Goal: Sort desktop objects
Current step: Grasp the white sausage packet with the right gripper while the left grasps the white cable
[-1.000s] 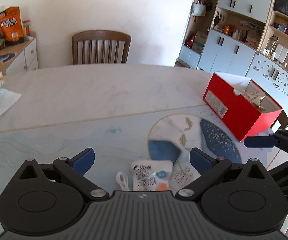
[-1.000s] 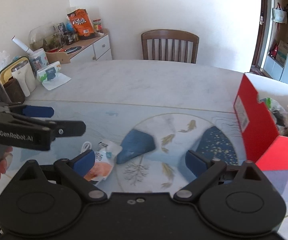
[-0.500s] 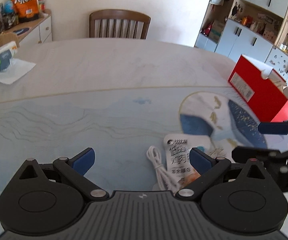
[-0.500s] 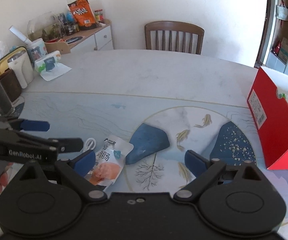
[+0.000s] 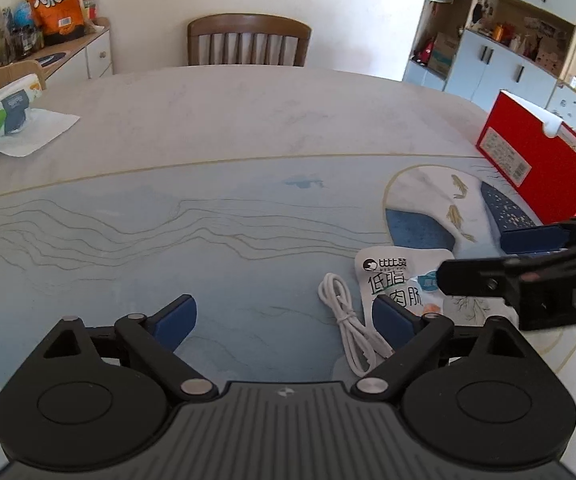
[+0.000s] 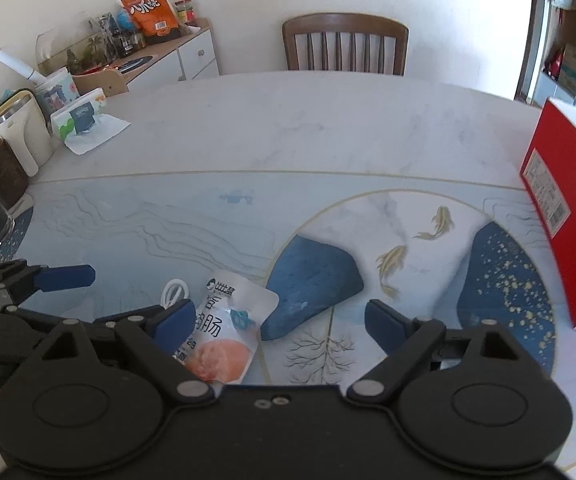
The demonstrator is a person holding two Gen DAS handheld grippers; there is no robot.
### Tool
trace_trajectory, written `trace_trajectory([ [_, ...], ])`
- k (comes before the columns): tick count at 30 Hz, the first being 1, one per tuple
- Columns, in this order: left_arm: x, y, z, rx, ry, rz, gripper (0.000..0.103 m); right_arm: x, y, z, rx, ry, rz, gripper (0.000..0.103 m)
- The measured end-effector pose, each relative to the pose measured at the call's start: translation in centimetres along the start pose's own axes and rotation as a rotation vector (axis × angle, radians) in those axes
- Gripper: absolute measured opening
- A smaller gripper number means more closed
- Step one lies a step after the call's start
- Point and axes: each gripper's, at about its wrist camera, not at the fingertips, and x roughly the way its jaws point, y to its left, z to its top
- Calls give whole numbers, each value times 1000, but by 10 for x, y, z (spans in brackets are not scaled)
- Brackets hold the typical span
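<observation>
Behind the big pale marble-look table stands a brown wooden chair, pushed in at the far side. On the near part of the table lies a blue mat with wavy lines and a round fish picture.

I hold a black tool in each hand. My left gripper is wide apart and its jaws are closing, with only bare mat between them. The coiled white charging cable lies just beside its right blue pad, a little ahead of it. It touches nothing that I can see.

My right gripper is also wide apart and closing. The white snack pouch with black writing and a pink picture lies flat on the mat, right by its left blue pad. Part of the pouch is hidden under that pad, so I cannot tell if they touch. The pouch lies just beside the cable, on the side nearer the fish picture. Neither tool has hold of anything.

To the right of the fish picture, at the table edge, sits an open red cardboard box. Something is inside it, but I cannot tell what.

Far to the left of the fish picture lies a soft pack of tissues with one white sheet spread out.
</observation>
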Motion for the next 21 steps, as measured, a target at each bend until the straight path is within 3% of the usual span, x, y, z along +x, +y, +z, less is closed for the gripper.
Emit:
trace_trajectory([
  [4, 0, -3, -3, 22, -9, -23, 95, 7, -5, 4, 28, 30, 23, 87],
  [16, 4, -14, -7, 100, -4, 4, 95, 33, 6, 14, 34, 135, 68, 80],
  [21, 5, -13, -7, 94, -2, 9, 95, 36, 14, 11, -15, 147, 50, 71],
])
